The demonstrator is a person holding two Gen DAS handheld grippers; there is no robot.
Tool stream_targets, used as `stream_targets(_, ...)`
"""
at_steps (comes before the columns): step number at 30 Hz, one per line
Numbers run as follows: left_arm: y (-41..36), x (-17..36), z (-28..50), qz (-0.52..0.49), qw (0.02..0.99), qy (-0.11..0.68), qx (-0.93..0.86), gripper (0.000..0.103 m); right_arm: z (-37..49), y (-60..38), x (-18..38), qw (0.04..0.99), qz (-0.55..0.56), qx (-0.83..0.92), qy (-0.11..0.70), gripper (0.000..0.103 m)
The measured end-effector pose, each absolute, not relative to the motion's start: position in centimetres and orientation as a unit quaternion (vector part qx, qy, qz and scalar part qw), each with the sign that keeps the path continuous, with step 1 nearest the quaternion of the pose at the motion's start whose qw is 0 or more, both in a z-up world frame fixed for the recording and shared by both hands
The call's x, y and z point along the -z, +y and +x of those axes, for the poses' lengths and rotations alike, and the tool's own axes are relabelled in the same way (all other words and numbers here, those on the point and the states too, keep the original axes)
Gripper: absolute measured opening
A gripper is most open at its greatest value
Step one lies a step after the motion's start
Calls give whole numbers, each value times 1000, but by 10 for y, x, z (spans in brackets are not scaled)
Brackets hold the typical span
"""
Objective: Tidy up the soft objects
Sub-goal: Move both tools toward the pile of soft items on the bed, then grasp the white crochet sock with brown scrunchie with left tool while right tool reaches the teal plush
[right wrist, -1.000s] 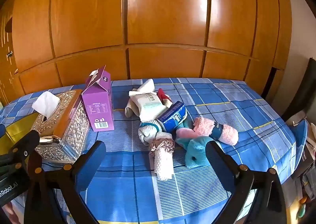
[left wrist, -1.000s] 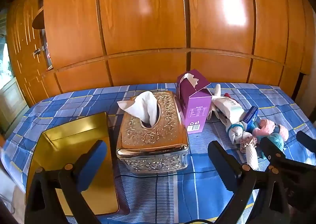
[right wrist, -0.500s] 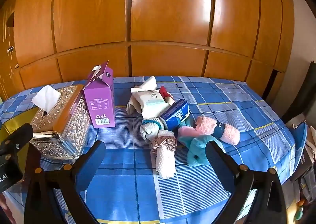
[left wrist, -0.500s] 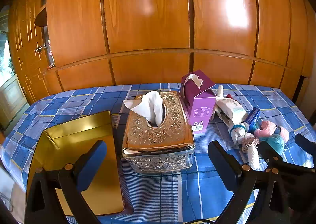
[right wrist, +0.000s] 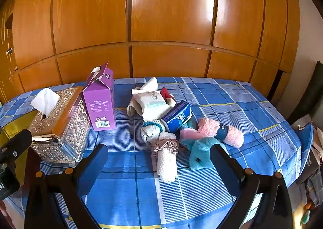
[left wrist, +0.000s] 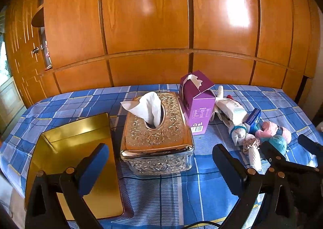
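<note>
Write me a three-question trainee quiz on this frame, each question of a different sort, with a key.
1. True or false: the right gripper is shut on the white knobbly roll.
2. Multiple choice: what stands directly right of the ornate tissue box in the left wrist view? A) the gold tray B) the purple carton C) the teal plush
3. Fill in: the dark band wraps the ____ rolled towel.

Key
1. False: its jaws stand wide, nothing between them; the left gripper is open too.
2. B, the purple carton; the gold tray lies left, the teal plush far right.
3. Pink: pink rolled towel.
</note>
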State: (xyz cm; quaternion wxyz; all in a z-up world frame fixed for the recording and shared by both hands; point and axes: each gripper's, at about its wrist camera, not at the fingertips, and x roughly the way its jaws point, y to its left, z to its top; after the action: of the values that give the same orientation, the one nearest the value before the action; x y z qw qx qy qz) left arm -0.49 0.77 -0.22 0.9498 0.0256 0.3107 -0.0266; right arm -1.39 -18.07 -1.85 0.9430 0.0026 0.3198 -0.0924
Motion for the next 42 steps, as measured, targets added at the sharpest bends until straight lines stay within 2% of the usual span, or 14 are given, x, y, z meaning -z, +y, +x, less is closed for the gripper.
stream_targets(27,-15,1,-10,47,945,315,70,103,-22,-231,24,933,20,154,324,102)
stream_targets(42,-49,0,-4,90,939,315,110,103,-25,-276,60,904,49,189,380,102)
